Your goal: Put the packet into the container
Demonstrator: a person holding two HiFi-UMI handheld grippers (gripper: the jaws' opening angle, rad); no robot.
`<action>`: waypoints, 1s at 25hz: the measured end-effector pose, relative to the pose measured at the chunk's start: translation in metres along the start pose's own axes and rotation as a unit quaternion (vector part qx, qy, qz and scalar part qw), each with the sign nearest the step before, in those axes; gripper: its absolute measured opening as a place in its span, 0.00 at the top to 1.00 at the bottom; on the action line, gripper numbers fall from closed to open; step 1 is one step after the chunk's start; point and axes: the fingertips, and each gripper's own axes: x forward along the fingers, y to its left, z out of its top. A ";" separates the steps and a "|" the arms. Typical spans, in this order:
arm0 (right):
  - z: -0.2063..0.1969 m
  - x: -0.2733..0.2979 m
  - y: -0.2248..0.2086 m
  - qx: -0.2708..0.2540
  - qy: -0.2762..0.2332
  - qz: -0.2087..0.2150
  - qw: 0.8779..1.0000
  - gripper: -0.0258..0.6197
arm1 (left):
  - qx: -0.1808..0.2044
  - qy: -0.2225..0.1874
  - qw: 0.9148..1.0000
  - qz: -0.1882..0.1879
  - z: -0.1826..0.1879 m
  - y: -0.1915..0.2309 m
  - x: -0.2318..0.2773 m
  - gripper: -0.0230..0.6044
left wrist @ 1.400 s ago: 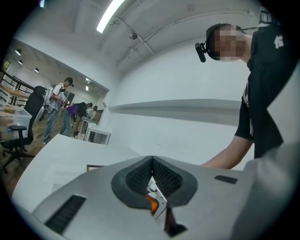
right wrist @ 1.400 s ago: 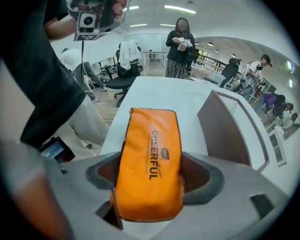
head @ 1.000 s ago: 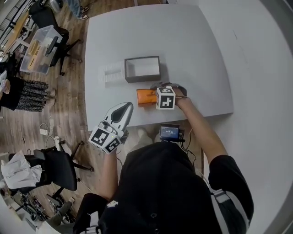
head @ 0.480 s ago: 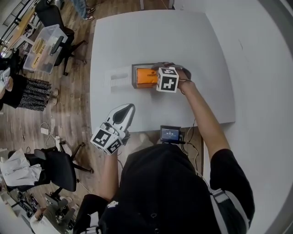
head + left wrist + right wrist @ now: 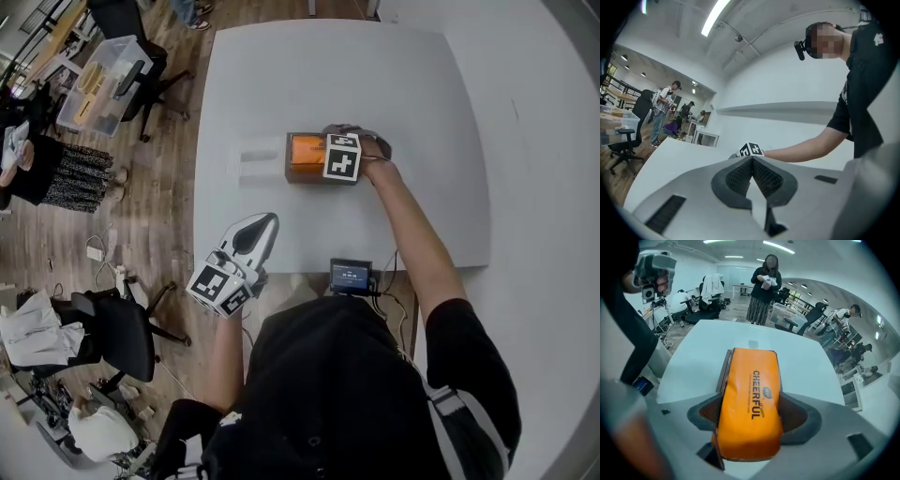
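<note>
The orange packet [image 5: 306, 153] lies lengthwise over the open dark grey container [image 5: 290, 172] in the middle of the white table. My right gripper [image 5: 321, 157] reaches in from the right and stays shut on the packet [image 5: 751, 399], whose sides sit against both pads. The container's dark rim [image 5: 724, 372] shows along the packet's left side; its inside is hidden. My left gripper [image 5: 253, 234] hovers at the table's front edge, well short of the container. Its jaws are shut and empty, pads [image 5: 761, 174] touching.
A white flat lid or tray [image 5: 255, 157] lies just left of the container. A small black device [image 5: 350, 275] hangs at the table's [image 5: 412, 103] front edge. On the floor to the left stand office chairs [image 5: 122, 337] and a clear storage bin [image 5: 98, 89].
The right gripper has carried the packet from the table in front of the container, away from me, onto the container. The left gripper has stayed in place.
</note>
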 end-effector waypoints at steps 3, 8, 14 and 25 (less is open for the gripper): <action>-0.001 0.011 -0.002 0.011 -0.009 -0.010 1.000 0.40 | -0.003 0.000 1.000 0.004 -0.001 0.005 -0.003 0.95; 0.012 0.002 -0.011 0.043 -0.075 -0.024 0.996 0.32 | -0.005 0.000 1.000 0.008 -0.002 0.009 -0.004 0.95; 0.017 -0.034 -0.015 0.072 -0.125 -0.049 0.988 0.31 | -0.002 -0.004 1.000 -0.002 0.001 0.003 0.005 0.95; 0.035 -0.208 0.040 0.226 -0.394 -0.162 0.876 0.93 | 0.017 -0.019 0.999 -0.030 0.011 -0.020 0.020 0.95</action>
